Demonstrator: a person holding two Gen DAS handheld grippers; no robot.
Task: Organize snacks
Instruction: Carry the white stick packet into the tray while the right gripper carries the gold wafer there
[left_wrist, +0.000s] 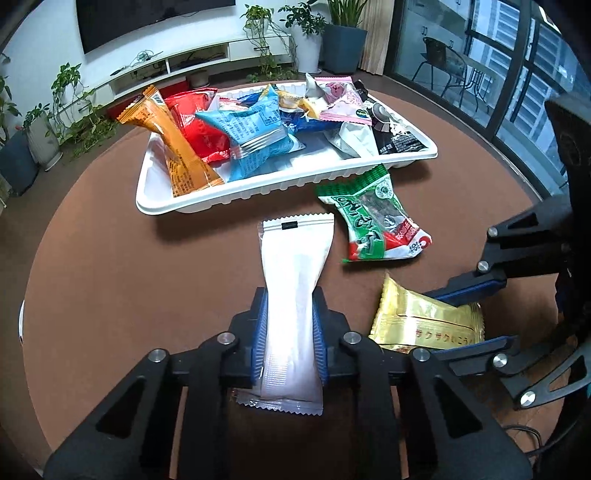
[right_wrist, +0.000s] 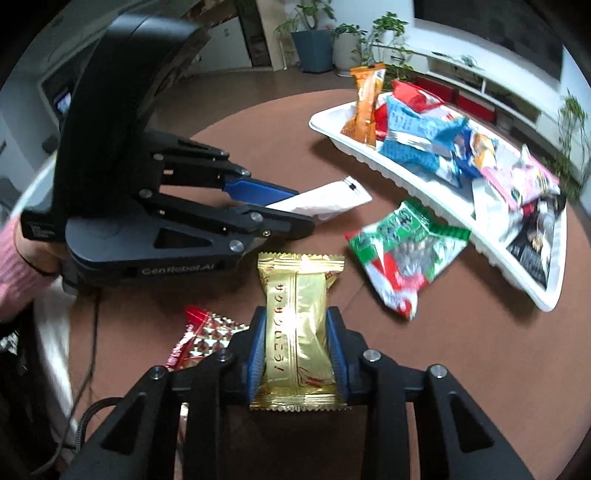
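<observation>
Green packet (left_wrist: 373, 218) just beside tray (left_wrist: 258, 192)

In the right wrist view the red and silver foil snack packet (right_wrist: 199, 336) shows only its upper part; the rest lies behind the right gripper (right_wrist: 298, 347). The long white plastic wrapper (right_wrist: 325, 201) is half covered there by the left gripper (right_wrist: 291, 210). The green and red seaweed packet (right_wrist: 402, 254) is smeared with blur, its print unreadable. The white plastic tray (right_wrist: 436, 206) hides its far packets under nearer ones. A pink knitted sleeve (right_wrist: 14, 266) is cut by the picture's edge. In the left wrist view the gold foil packet (left_wrist: 424, 325) is partly behind blue pads.
</observation>
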